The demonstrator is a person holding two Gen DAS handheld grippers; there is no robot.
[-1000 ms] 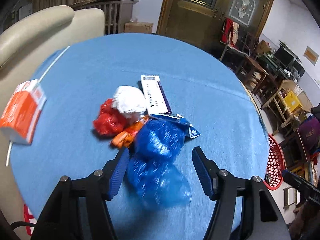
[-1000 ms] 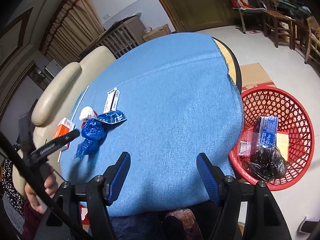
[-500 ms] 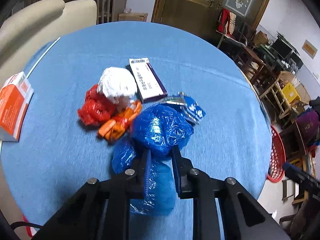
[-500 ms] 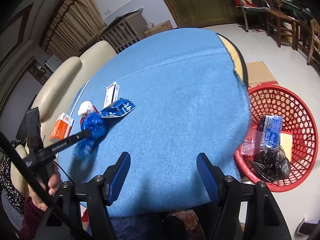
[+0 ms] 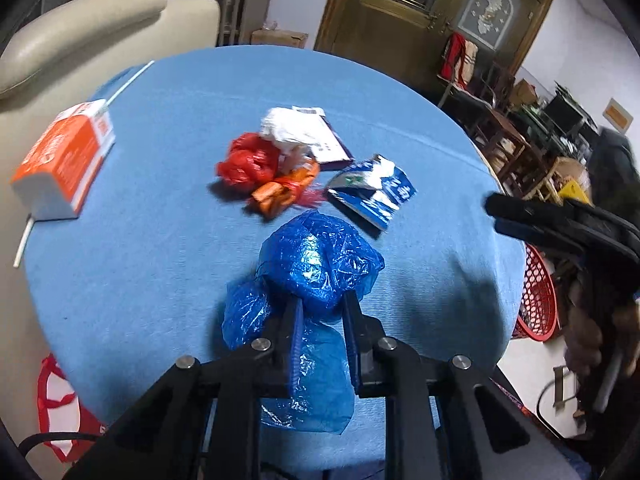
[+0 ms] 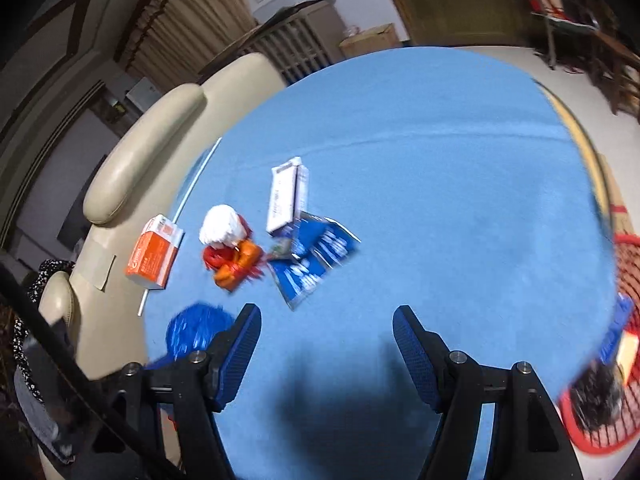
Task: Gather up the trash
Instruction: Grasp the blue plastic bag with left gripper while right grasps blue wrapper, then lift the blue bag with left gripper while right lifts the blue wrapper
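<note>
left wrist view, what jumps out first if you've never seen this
The crumpled blue plastic bag pinched in the left gripper fills the foreground. Behind it on the blue tablecloth sits a pile of trash: red wrapper, white wad, blue packet. An orange carton lies far left.

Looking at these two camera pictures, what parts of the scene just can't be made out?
- Red basket: right wrist view, cut off by the picture's edge and smeared by motion blur; its contents are unreadable.
- Red basket: left wrist view, mostly hidden behind the table edge and the right gripper.
- Blue plastic bag: left wrist view, its lower part is covered by the left gripper.
- Blue wrapper: right wrist view, print blurred.
</note>
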